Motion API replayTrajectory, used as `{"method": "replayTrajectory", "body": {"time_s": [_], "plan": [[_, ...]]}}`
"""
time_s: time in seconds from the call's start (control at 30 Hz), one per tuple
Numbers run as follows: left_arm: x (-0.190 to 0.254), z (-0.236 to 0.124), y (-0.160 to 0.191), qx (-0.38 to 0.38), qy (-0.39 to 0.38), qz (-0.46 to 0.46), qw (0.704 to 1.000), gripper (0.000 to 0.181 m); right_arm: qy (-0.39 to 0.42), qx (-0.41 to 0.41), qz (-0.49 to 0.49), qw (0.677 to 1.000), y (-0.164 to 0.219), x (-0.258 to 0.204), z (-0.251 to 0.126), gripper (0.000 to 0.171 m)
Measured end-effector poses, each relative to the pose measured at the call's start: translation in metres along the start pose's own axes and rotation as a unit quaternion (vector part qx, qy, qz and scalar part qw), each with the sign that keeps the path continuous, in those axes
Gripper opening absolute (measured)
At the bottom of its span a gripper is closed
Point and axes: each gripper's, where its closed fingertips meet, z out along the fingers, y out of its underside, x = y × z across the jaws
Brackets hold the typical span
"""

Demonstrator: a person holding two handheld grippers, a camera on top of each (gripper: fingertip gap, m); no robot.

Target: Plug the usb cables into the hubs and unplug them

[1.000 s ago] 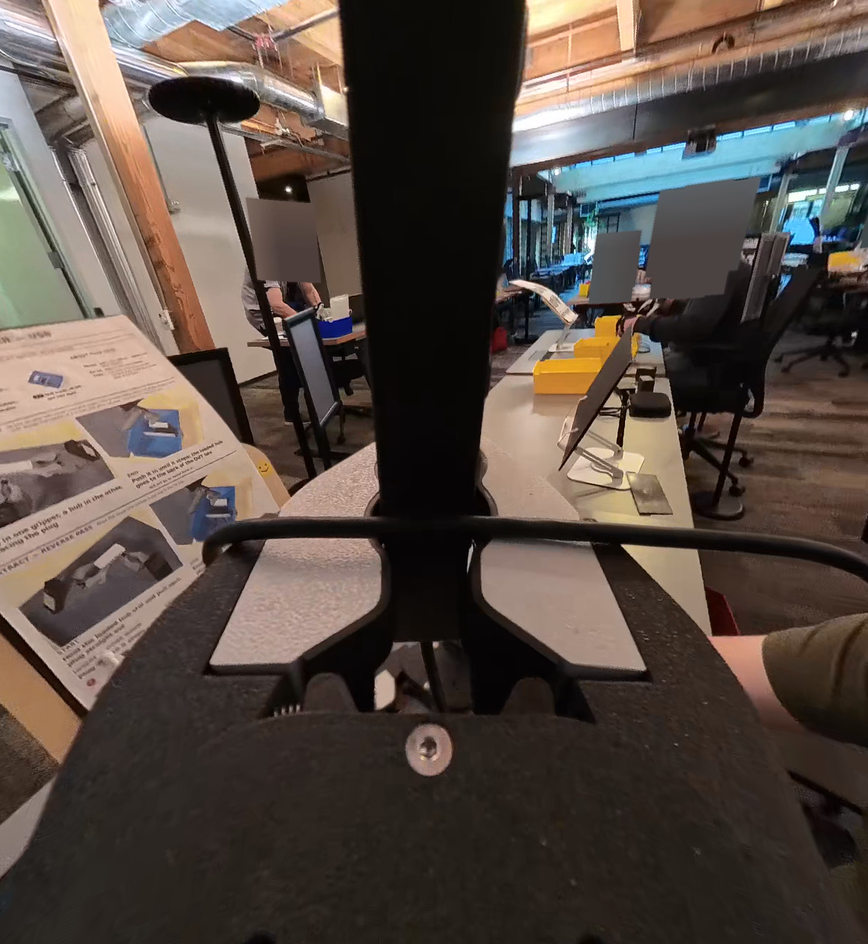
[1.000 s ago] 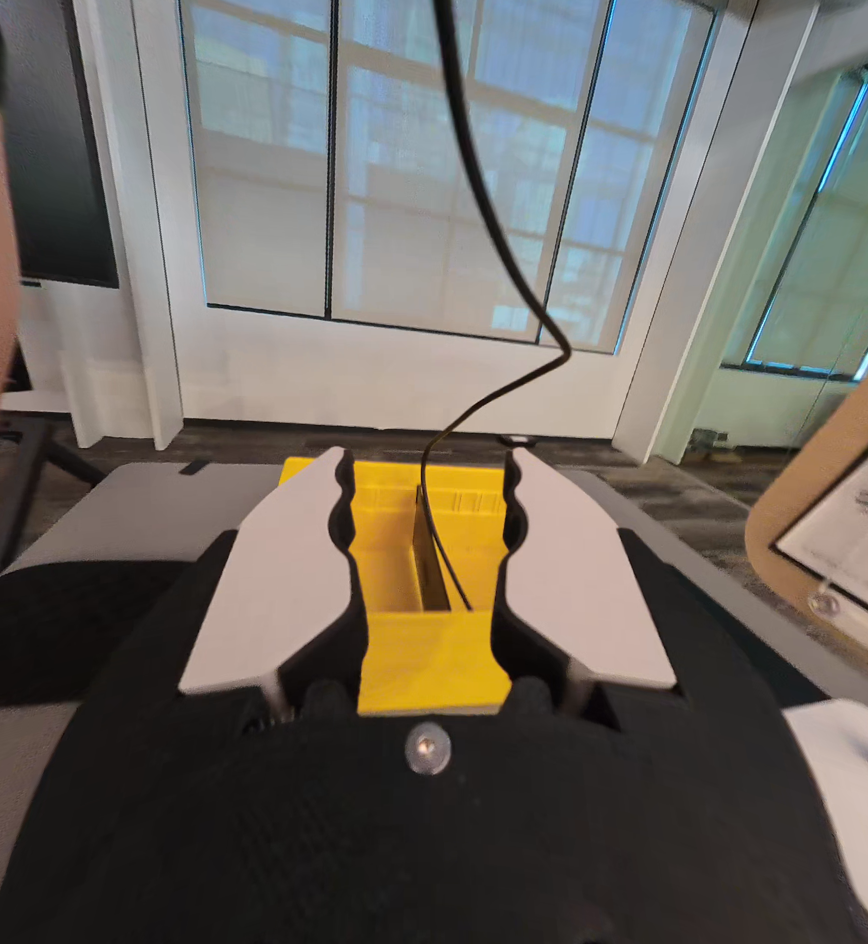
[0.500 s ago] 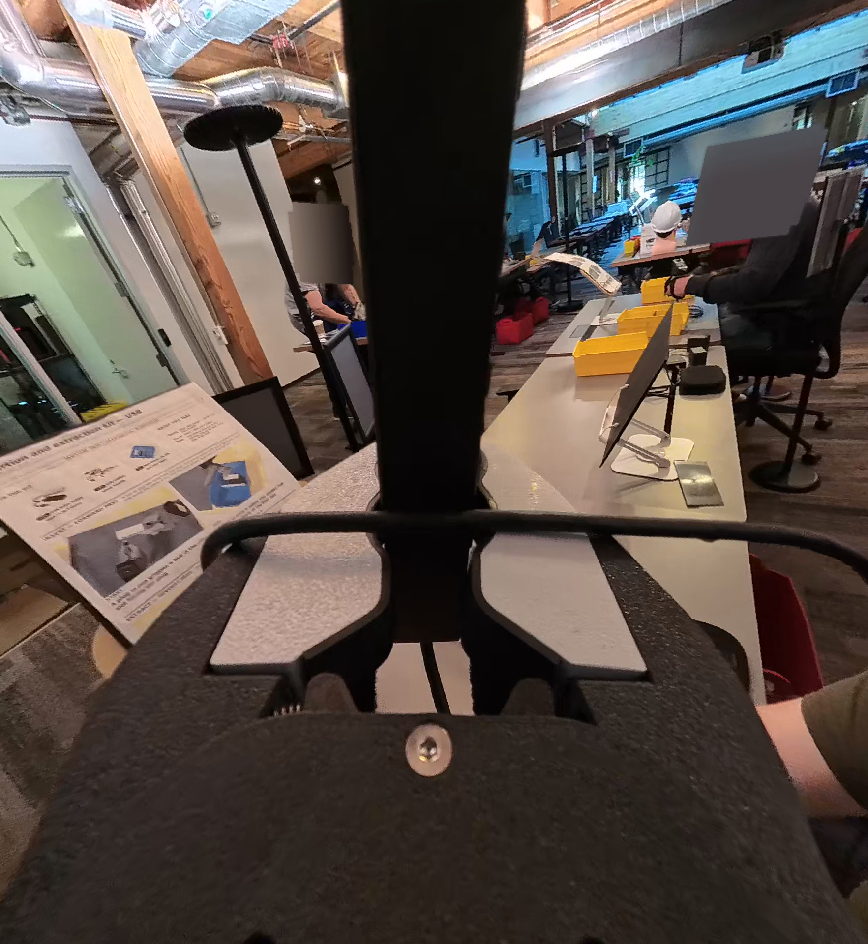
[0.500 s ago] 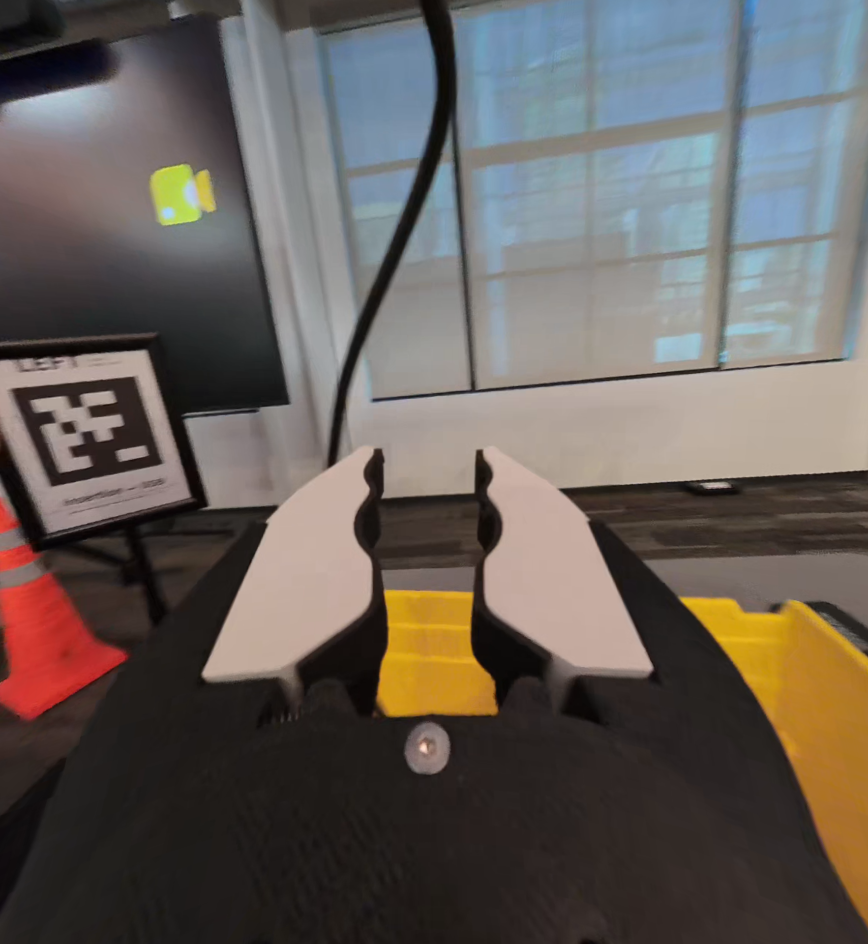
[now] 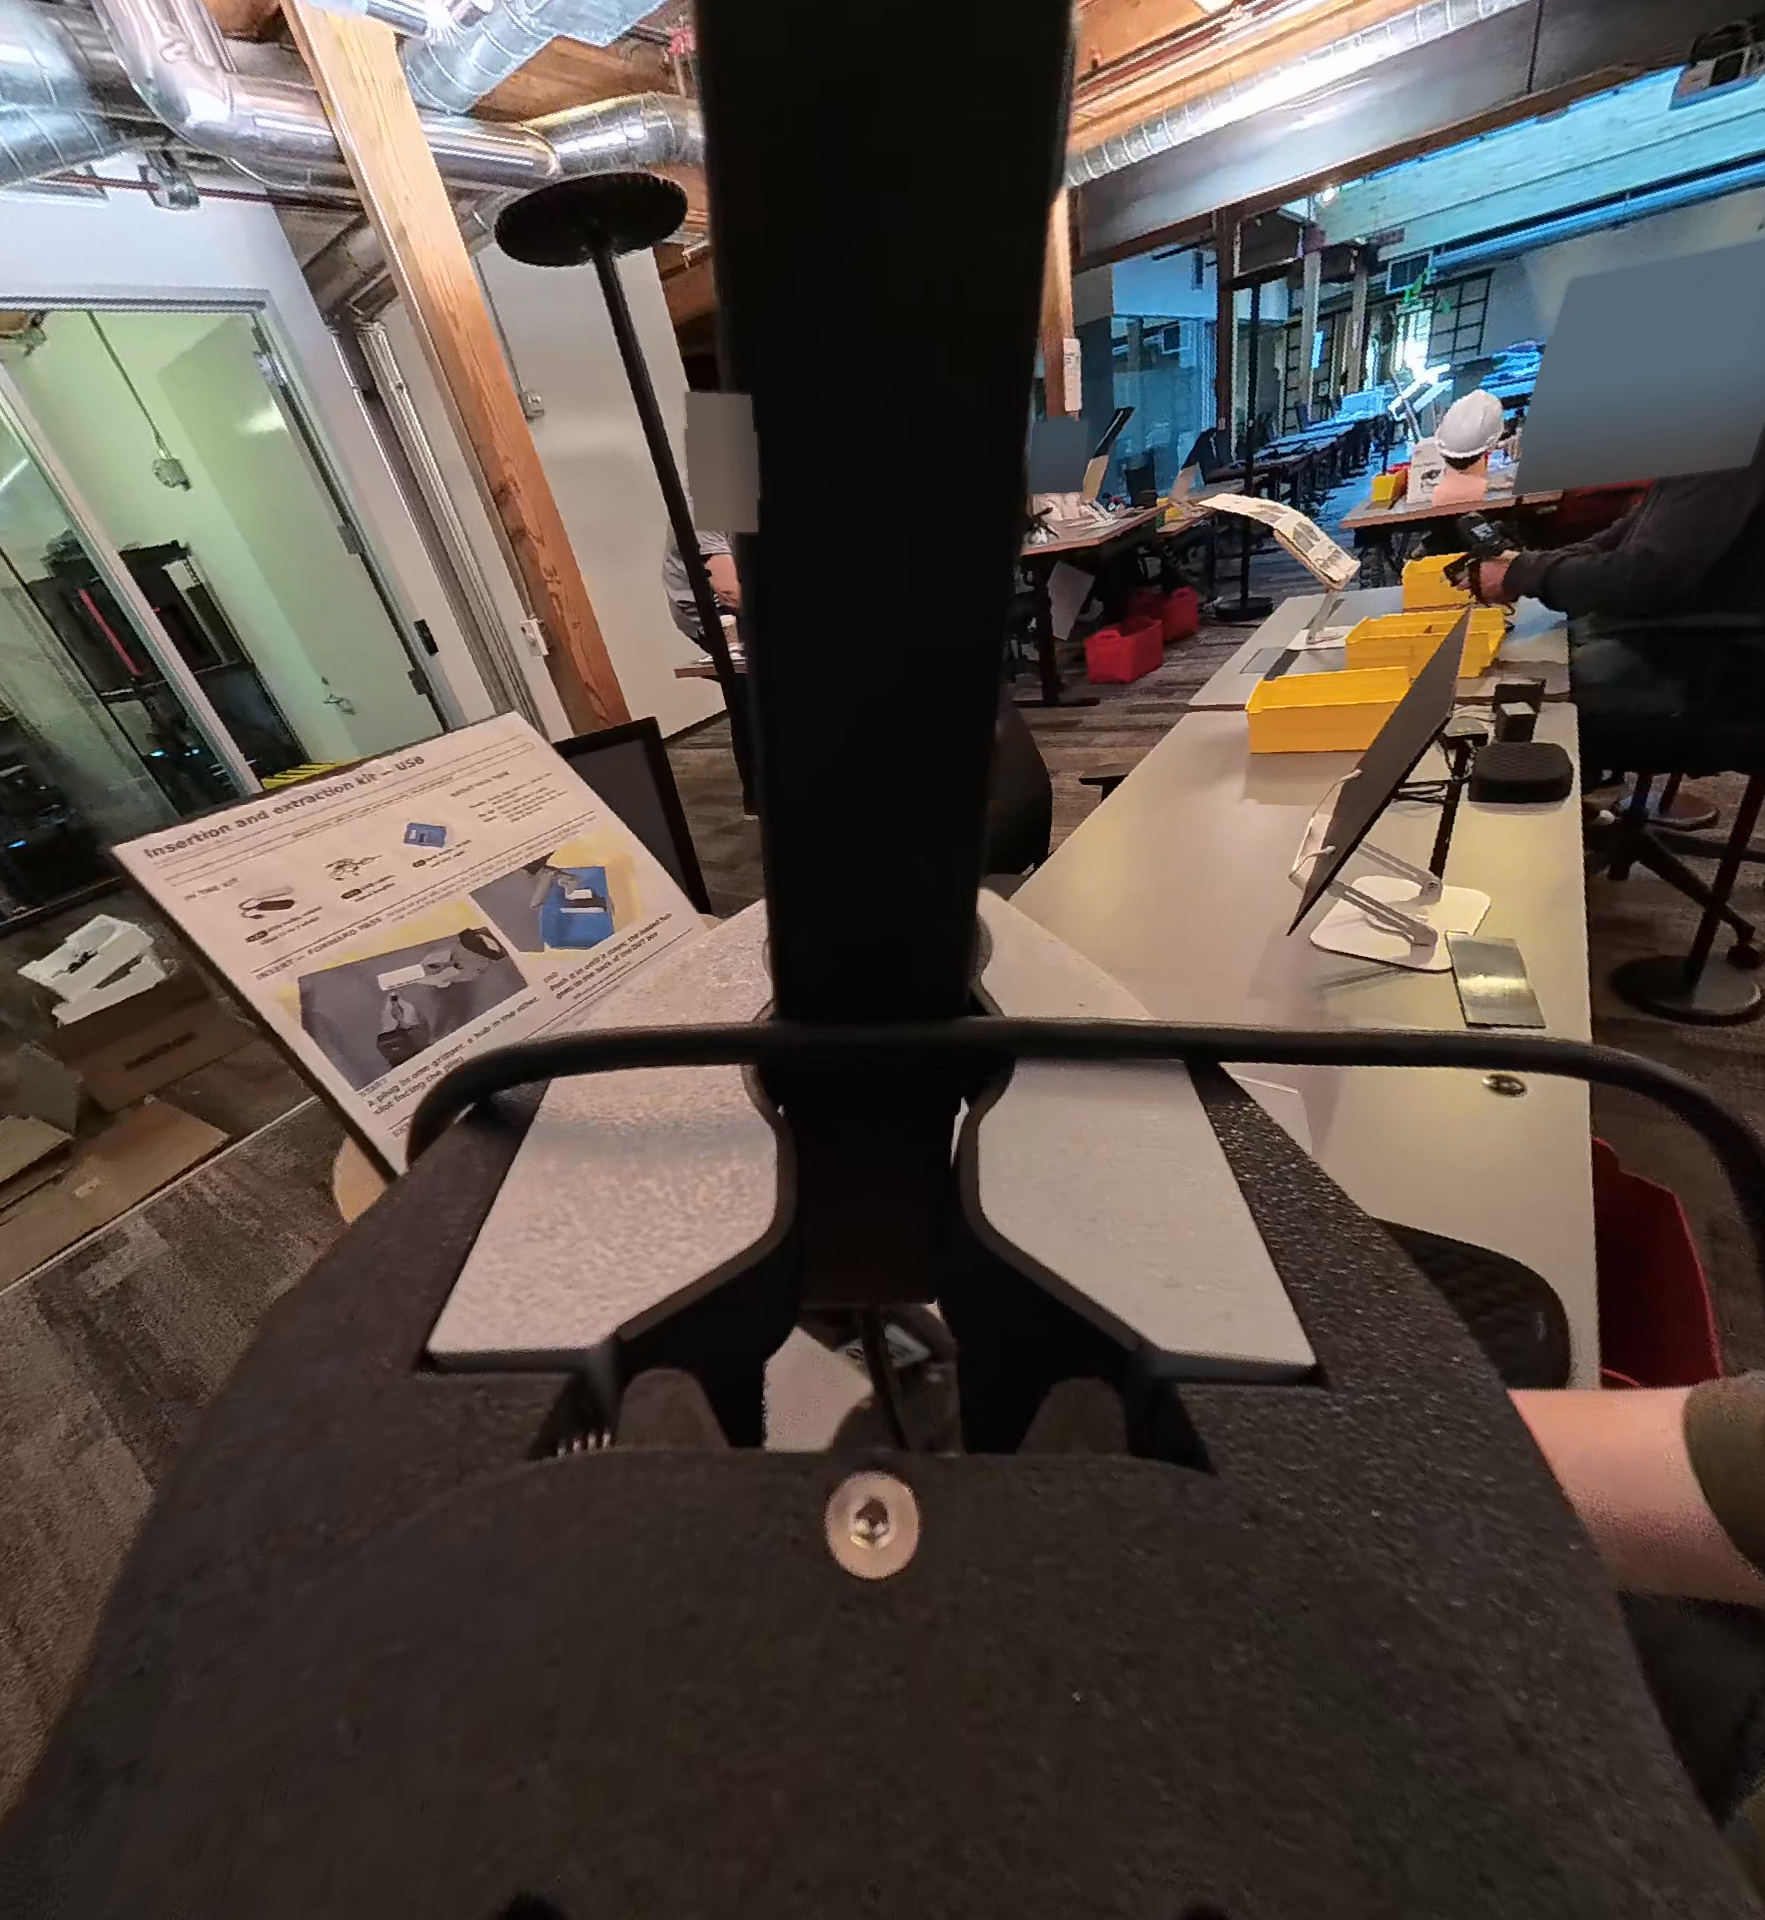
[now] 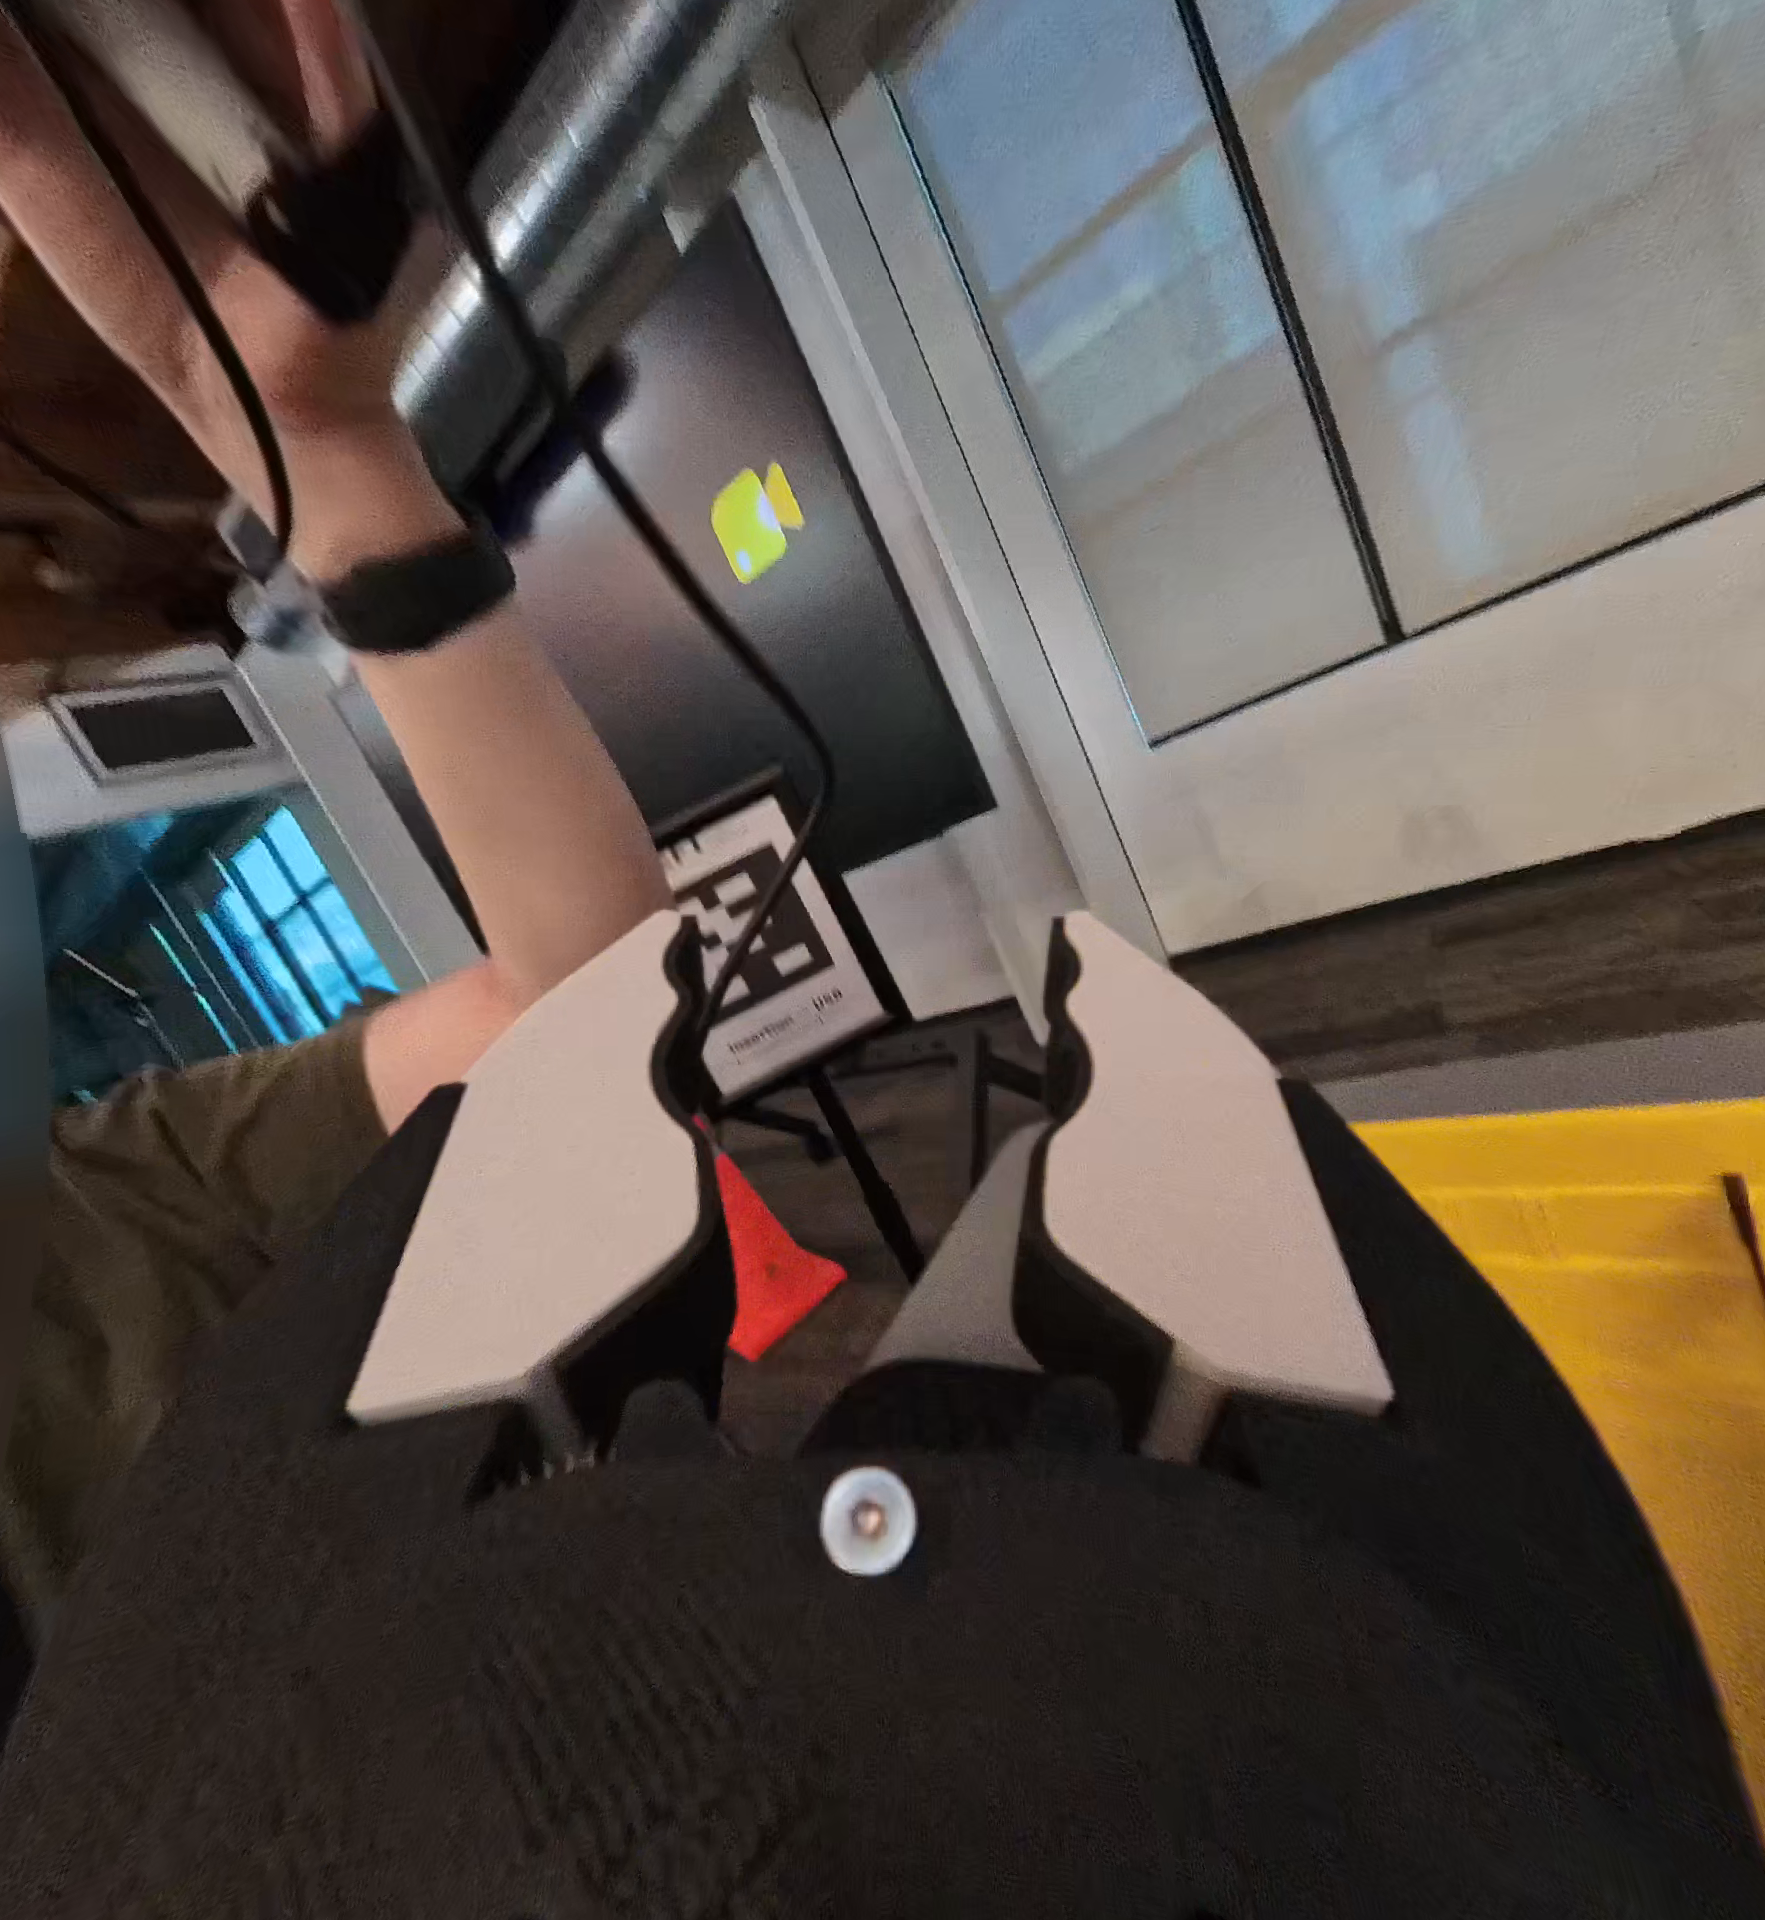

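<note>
Left wrist view: my left gripper (image 5: 873, 1049) has its jaws pinching the long black hub (image 5: 873, 520), held upright well above the worktop (image 5: 1221, 894), its thin black cable (image 5: 1377, 1049) looping across the jaws. My right gripper (image 6: 873, 1049) is tilted hard, jaws spread and empty, beside the yellow bin (image 6: 1584, 1299). I reckon the dangling cable, hanging right before the spread jaws in the blurred right view, could snag and tug the hub askew.
</note>
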Motion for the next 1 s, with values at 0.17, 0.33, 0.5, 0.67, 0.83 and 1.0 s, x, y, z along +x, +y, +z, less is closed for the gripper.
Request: {"method": "replayTrajectory", "body": {"time_s": [0.17, 0.33, 0.5, 0.67, 0.83, 1.0], "plan": [[-0.005, -0.002, -0.003, 0.008, -0.001, 0.000, 1.000, 0.026, 0.012, -0.025, 0.024, 0.999, 0.049, -0.030, 0.046, 0.077], [-0.008, -0.001, 0.000, 0.009, 0.000, -0.005, 1.000, 0.026, 0.075, -0.105, -0.002, 0.992, 0.098, -0.016, 0.084, 0.048], [-0.009, -0.007, 0.001, 0.005, 0.009, -0.015, 1.000, 0.028, 0.046, -0.101, -0.020, 0.994, 0.071, -0.032, 0.079, 0.000], [-0.002, -0.016, -0.011, 0.019, 0.049, -0.029, 0.998, 0.028, 0.080, -0.117, -0.084, 0.986, -0.028, -0.054, 0.048, 0.001], [0.006, -0.019, -0.021, 0.036, 0.059, -0.022, 0.997, 0.026, 0.153, -0.174, -0.137, 0.963, -0.099, -0.075, -0.011, 0.001], [0.015, 0.001, -0.010, 0.027, 0.083, -0.032, 0.996, 0.027, 0.185, -0.208, -0.046, 0.959, -0.126, -0.100, -0.094, 0.001]]}}
